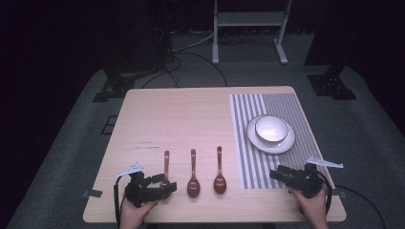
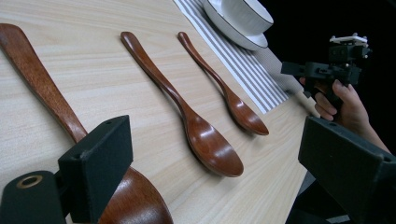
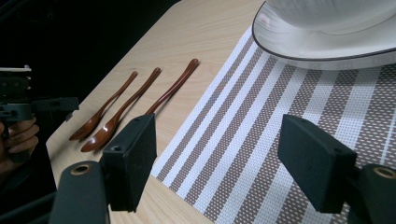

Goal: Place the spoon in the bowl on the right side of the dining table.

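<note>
I see a pale wooden table (image 1: 191,119) from above, with a striped mat (image 1: 274,138) along its right side. On the mat sits a white plate (image 1: 286,142) with a white bowl (image 1: 271,129) inside it, both dark-rimmed.

Three brown wooden spoons lie side by side near the front edge, handles pointing away from me, bowls toward me: a left spoon (image 1: 165,172), a middle spoon (image 1: 193,174) and a right spoon (image 1: 219,171). They are apart from one another, and the right spoon lies just beside the mat's left edge.

My left gripper (image 1: 165,183) is held at the front left of the table. Its jaws are spread wide and grasp nothing. They point right, across the bowl of the left spoon. In the left gripper view, one jaw stands over that spoon's bowl (image 2: 135,200); whether it touches the wood, I cannot tell.

My right gripper (image 1: 276,174) is at the front right, over the near end of the mat. Its jaws are also spread wide and empty, with striped mat between them, near the plate's front rim (image 3: 327,51).
</note>
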A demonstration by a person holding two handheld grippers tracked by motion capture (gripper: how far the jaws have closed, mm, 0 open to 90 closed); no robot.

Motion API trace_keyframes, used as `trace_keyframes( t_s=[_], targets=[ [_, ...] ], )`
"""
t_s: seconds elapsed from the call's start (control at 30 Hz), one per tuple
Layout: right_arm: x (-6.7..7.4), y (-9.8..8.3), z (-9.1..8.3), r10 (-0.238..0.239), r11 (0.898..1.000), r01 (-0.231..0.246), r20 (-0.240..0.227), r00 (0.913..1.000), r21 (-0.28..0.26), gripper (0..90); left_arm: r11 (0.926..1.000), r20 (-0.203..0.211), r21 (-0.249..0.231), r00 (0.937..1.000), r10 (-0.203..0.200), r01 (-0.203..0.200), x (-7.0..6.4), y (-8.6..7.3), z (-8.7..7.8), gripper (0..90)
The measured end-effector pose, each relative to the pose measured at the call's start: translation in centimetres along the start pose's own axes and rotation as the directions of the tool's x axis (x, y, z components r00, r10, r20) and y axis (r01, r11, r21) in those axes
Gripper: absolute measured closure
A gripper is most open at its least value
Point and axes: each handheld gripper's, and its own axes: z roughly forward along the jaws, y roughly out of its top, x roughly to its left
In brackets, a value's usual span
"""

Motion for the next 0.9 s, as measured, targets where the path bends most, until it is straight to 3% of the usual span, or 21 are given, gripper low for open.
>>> trace_keyframes(
  t_s=[0.47,0.73,0.9],
  targets=[
    [0.6,0.7,1.5,-0.011,0.999,0.012,-0.024,0.9996,0.035,27.2,0.9999,0.015,0.014,0.9999,-0.008,0.008,-0.2,-0.4,0.3,9.0],
    [1.4,1.5,2.5,-0.029,0.998,0.031,-0.041,0.9987,0.055,27.2,0.9992,0.058,0.034,0.9981,-0.022,0.020,-0.8,-0.4,1.0,9.0],
    [2.0,2.1,3.5,-0.048,0.996,0.052,-0.053,0.9974,0.067,27.2,0.9986,0.070,0.052,0.9975,-0.010,0.007,-1.3,-0.4,1.7,9.0]
  ],
)
